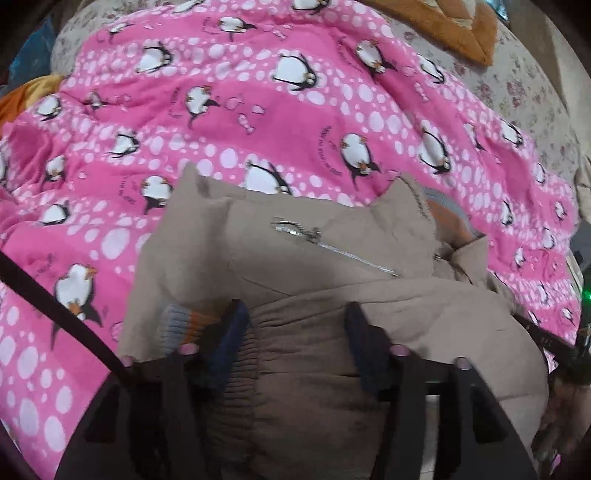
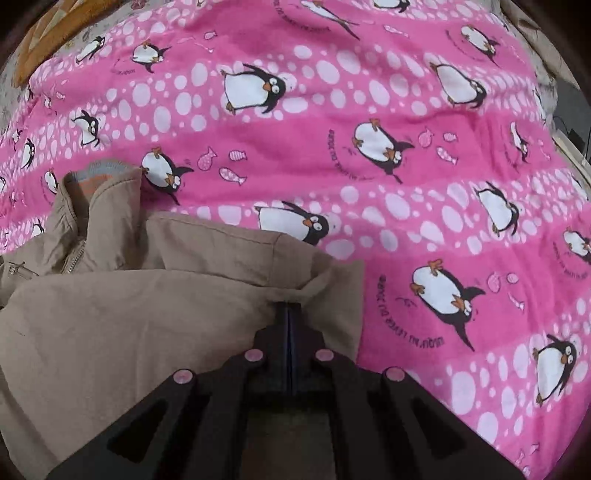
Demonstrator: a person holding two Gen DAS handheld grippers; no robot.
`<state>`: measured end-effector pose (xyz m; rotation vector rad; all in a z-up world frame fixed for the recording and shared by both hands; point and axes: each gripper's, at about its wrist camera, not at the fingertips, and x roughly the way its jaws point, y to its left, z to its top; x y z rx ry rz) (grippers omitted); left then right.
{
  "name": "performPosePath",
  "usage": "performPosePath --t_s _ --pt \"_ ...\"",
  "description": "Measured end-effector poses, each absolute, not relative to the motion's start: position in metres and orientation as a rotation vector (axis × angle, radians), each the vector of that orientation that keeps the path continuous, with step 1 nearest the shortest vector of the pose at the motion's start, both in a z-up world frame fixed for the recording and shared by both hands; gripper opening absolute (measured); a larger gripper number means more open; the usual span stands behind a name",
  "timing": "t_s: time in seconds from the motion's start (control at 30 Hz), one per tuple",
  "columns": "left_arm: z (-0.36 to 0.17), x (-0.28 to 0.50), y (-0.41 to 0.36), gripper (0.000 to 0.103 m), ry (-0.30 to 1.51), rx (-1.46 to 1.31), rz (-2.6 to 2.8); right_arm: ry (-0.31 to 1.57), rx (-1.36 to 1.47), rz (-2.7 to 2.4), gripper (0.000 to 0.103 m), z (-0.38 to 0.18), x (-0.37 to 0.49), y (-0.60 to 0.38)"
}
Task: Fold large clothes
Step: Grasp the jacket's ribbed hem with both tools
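A tan padded jacket [image 1: 332, 266] with a silver zipper and a grey-and-orange knit collar lies partly folded on a pink penguin blanket [image 1: 258, 110]. My left gripper [image 1: 295, 317] is open, its two fingers astride the jacket's ribbed brown hem [image 1: 240, 369]. In the right wrist view the jacket [image 2: 129, 314] fills the lower left. My right gripper [image 2: 290, 314] is shut on a fold of the jacket's edge, on the blanket [image 2: 406, 147].
The blanket covers a floral bedspread [image 1: 517, 85]. An orange-brown cushion [image 1: 443, 26] lies at the far edge of the bed, and shows in the right wrist view [image 2: 48, 33] at the top left. A black strap [image 1: 55, 302] crosses the left side.
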<state>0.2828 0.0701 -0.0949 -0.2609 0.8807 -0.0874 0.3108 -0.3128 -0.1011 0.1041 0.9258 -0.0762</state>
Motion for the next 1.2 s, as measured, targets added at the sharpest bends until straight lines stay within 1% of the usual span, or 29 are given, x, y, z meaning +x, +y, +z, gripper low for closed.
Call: performPosePath --t_s 0.07,0.17,0.2,0.23,0.27,0.3,0.43,0.47,0.5,0.57,0.63,0.67,0.7,0.83,0.9,1.0,1.07,1.13,1.17,1.2 --pt "-0.094 0.280 0.066 0.036 0.880 -0.248 -0.105 0.851 0.121 -0.093 0.002 -0.072 0.282 -0.318" --pt "-0.093 0.279 0.067 0.037 0.875 -0.260 -0.114 0.780 0.112 -0.021 0.013 -0.044 0.226 -0.311" --pt "-0.089 0.277 0.069 0.037 0.859 -0.273 -0.117 0.790 0.102 0.023 0.018 -0.046 0.214 -0.306" --pt "-0.085 0.274 0.071 0.037 0.844 -0.284 -0.126 0.853 0.063 0.074 0.022 -0.061 0.201 -0.300" --pt "-0.077 0.266 0.075 0.034 0.840 -0.300 -0.151 0.926 0.036 0.078 0.024 -0.076 0.198 -0.301" --pt "-0.070 0.257 0.079 0.031 0.842 -0.306 -0.157 0.947 0.028 0.073 0.024 -0.085 0.186 -0.302" --pt "-0.023 0.191 0.107 0.032 0.793 -0.248 -0.148 0.778 0.061 0.066 0.025 -0.035 0.122 -0.306" --pt "-0.016 0.177 0.113 0.032 0.798 -0.225 -0.144 0.756 0.050 0.080 0.030 -0.027 0.108 -0.303" --pt "-0.010 0.161 0.119 0.032 0.807 -0.201 -0.147 0.741 0.032 0.090 0.039 -0.021 0.091 -0.300" --pt "-0.001 0.129 0.133 0.032 0.814 -0.172 -0.145 0.719 -0.003 0.075 0.045 -0.013 0.059 -0.297" --pt "0.002 0.092 0.145 0.032 0.808 -0.159 -0.117 0.707 0.020 0.072 0.052 -0.017 0.027 -0.299" --pt "0.000 0.075 0.150 0.032 0.815 -0.160 -0.105 0.700 0.048 0.075 0.055 -0.022 0.015 -0.300" --pt "-0.005 0.060 0.153 0.032 0.826 -0.163 -0.090 0.694 0.079 0.076 0.056 -0.026 0.001 -0.304" --pt "-0.041 -0.008 0.150 0.032 0.827 -0.170 -0.074 0.702 0.208 0.075 0.056 -0.049 -0.061 -0.311" --pt "-0.061 -0.038 0.146 0.032 0.830 -0.172 -0.090 0.710 0.213 0.083 0.056 -0.063 -0.085 -0.308" --pt "-0.086 -0.072 0.139 0.032 0.854 -0.207 -0.106 0.728 0.223 0.051 0.056 -0.085 -0.123 -0.305" --pt "-0.098 -0.088 0.134 0.032 0.886 -0.231 -0.146 0.763 0.287 0.047 0.057 -0.094 -0.135 -0.309" --pt "-0.096 -0.098 0.132 0.032 0.866 -0.255 -0.161 0.789 0.331 0.073 0.061 -0.100 -0.141 -0.310" --pt "-0.094 -0.101 0.131 0.032 0.846 -0.267 -0.169 0.811 0.311 0.071 0.065 -0.104 -0.142 -0.308" --pt "-0.095 -0.103 0.129 0.032 0.834 -0.262 -0.175 0.834 0.299 0.068 0.067 -0.108 -0.143 -0.307"
